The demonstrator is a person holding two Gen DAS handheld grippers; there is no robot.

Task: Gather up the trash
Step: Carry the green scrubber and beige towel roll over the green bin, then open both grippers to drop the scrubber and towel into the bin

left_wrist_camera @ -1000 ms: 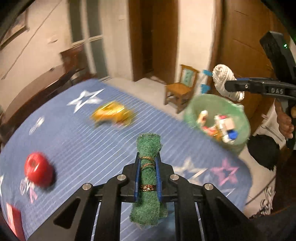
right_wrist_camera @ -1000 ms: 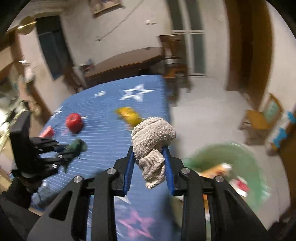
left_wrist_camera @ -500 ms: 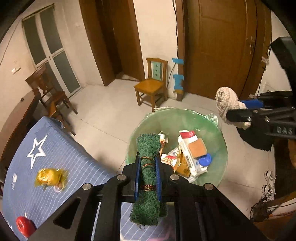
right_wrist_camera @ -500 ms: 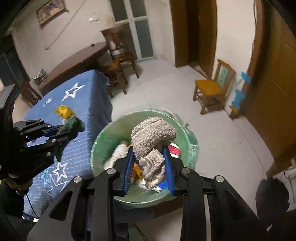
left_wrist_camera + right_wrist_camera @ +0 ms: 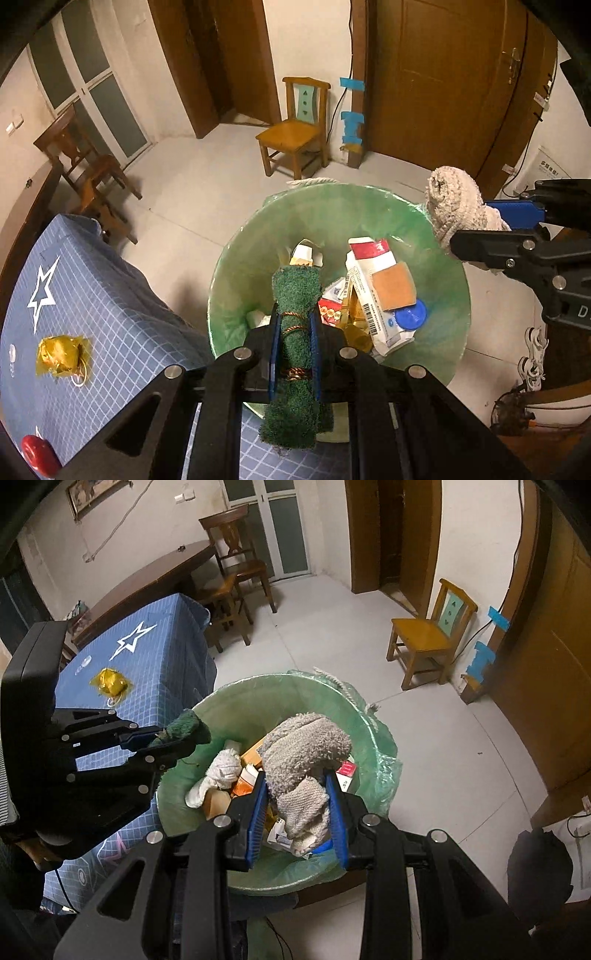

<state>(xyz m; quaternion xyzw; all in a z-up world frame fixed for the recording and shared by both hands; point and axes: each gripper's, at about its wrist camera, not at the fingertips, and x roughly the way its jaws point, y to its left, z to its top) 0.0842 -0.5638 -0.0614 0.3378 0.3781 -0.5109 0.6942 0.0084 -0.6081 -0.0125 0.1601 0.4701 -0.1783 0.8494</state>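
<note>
Two pieces hang over the green-lined bin (image 5: 236,280), unreleased: the left gripper (image 5: 294,332) is clamped on a green scrubber roll (image 5: 295,295), the right gripper (image 5: 297,805) on a grey rag (image 5: 306,753). Cartons already lie inside, while a gold wrapper (image 5: 61,356) and a red object (image 5: 37,452) wait on the blue table (image 5: 122,332).

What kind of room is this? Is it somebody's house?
Most likely a room in a home, maybe a dining area: there are wooden doors, a small wooden chair, a table with a blue star tablecloth and a bag-lined trash bin.
</note>
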